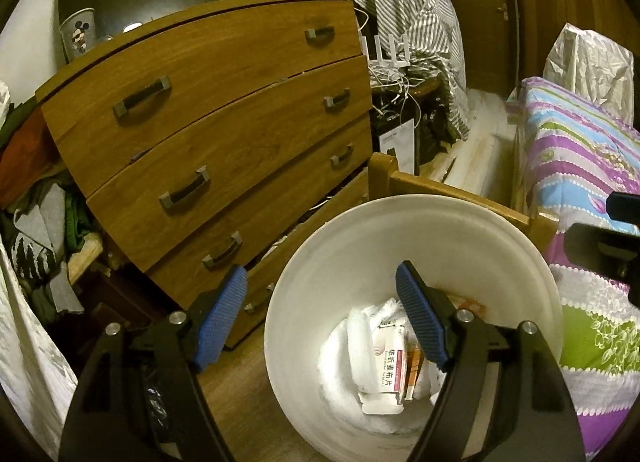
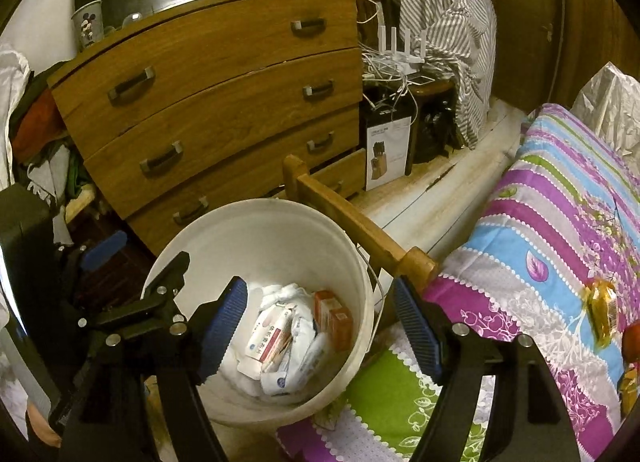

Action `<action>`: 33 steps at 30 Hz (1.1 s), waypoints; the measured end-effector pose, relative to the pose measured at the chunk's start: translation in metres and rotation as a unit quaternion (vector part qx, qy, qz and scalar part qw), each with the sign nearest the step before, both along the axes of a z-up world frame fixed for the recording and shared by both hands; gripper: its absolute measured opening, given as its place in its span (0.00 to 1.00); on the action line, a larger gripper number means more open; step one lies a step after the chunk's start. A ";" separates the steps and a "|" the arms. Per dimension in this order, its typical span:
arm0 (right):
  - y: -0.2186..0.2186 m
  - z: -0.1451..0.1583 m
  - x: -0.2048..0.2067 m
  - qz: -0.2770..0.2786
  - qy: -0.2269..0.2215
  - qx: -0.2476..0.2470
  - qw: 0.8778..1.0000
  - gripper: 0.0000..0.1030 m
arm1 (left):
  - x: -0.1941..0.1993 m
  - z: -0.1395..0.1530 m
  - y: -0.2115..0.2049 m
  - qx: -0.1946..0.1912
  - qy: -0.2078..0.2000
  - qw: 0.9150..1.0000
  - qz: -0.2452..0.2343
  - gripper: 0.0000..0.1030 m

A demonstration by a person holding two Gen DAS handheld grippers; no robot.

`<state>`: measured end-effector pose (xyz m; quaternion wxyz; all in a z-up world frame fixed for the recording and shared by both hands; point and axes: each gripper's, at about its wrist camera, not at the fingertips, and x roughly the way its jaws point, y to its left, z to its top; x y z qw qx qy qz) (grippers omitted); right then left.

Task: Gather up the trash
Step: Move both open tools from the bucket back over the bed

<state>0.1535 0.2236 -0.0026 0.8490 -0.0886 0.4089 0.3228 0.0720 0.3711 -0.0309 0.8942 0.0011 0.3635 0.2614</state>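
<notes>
Hovering open over bucket (image 2: 360, 258) rim: left gripper (image 1: 322, 316), right gripper (image 2: 320, 322).

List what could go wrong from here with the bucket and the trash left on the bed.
1. The white bucket stands tight against the bed frame; a nudge may tip it.
2. The yellow wrapper lies on the patterned bedspread, easily overlooked.
3. The open left gripper and open right gripper hang close together and may collide.

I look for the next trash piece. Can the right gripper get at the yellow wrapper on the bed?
Probably yes. The right gripper is open and empty, and the yellow wrapper lies uncovered on the bedspread, with nothing between them.
</notes>
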 end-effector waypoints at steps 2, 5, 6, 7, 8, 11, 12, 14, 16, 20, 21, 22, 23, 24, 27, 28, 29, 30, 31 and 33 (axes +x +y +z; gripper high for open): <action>0.000 0.000 -0.001 -0.001 -0.004 -0.002 1.000 0.74 | 0.000 0.002 -0.001 0.002 -0.002 1.000 0.000 0.72; -0.003 0.001 -0.004 -0.002 -0.005 0.002 1.000 0.74 | -0.002 0.005 -0.004 0.009 -0.006 1.000 0.002 0.72; -0.004 0.000 -0.004 -0.002 -0.005 0.002 1.000 0.74 | -0.003 0.006 -0.005 0.012 -0.007 1.000 0.004 0.72; -0.005 0.000 -0.005 -0.002 -0.007 0.002 1.000 0.74 | -0.003 0.007 -0.006 0.014 -0.008 1.000 0.004 0.72; -0.007 -0.001 -0.006 -0.003 -0.009 0.001 1.000 0.74 | -0.003 0.007 -0.008 0.017 -0.009 1.000 0.004 0.72; -0.013 -0.001 -0.009 -0.008 -0.012 0.003 1.000 0.74 | -0.005 0.010 -0.011 0.023 -0.012 1.000 0.007 0.72; -0.015 -0.001 -0.010 -0.009 -0.011 0.005 1.000 0.74 | -0.005 0.011 -0.013 0.024 -0.013 1.000 0.007 0.72; -0.021 -0.002 -0.011 -0.013 -0.009 0.009 1.000 0.74 | -0.005 0.013 -0.017 0.029 -0.015 0.999 0.006 0.72; -0.027 -0.001 -0.012 -0.019 -0.010 0.012 1.000 0.74 | -0.006 0.014 -0.022 0.034 -0.015 0.999 0.006 0.74; -0.047 0.001 -0.015 -0.034 -0.018 0.024 0.999 0.74 | -0.008 0.019 -0.031 0.042 -0.019 0.999 0.004 0.77; -0.054 0.002 -0.017 -0.040 -0.019 0.029 0.999 0.74 | -0.008 0.020 -0.033 0.043 -0.020 0.999 0.004 0.78; -0.060 0.002 -0.018 -0.045 -0.020 0.033 0.998 0.74 | -0.009 0.020 -0.035 0.044 -0.020 0.999 0.002 0.79; -0.068 0.002 -0.020 -0.051 -0.022 0.037 0.998 0.74 | -0.010 0.021 -0.039 0.044 -0.021 0.999 0.001 0.79; -0.078 0.003 -0.022 -0.060 -0.026 0.041 0.997 0.74 | -0.011 0.022 -0.042 0.044 -0.022 0.999 0.000 0.82; -0.107 0.001 -0.028 -0.085 -0.032 0.051 0.995 0.74 | -0.013 0.024 -0.053 0.039 -0.027 0.999 -0.006 0.86; -0.115 0.000 -0.029 -0.093 -0.032 0.053 0.994 0.74 | -0.014 0.024 -0.059 0.037 -0.028 0.999 -0.011 0.86; -0.127 -0.002 -0.031 -0.103 -0.032 0.057 0.992 0.74 | -0.015 0.024 -0.065 0.035 -0.028 0.999 -0.016 0.86; -0.136 -0.004 -0.033 -0.111 -0.031 0.061 0.991 0.74 | -0.016 0.024 -0.071 0.034 -0.028 0.999 -0.021 0.88; -0.150 -0.007 -0.035 -0.123 -0.028 0.065 0.990 0.74 | -0.017 0.024 -0.080 0.031 -0.029 0.999 -0.031 0.89; -0.168 -0.013 -0.039 -0.137 -0.025 0.069 0.988 0.74 | -0.017 0.023 -0.093 0.028 -0.030 0.998 -0.042 0.89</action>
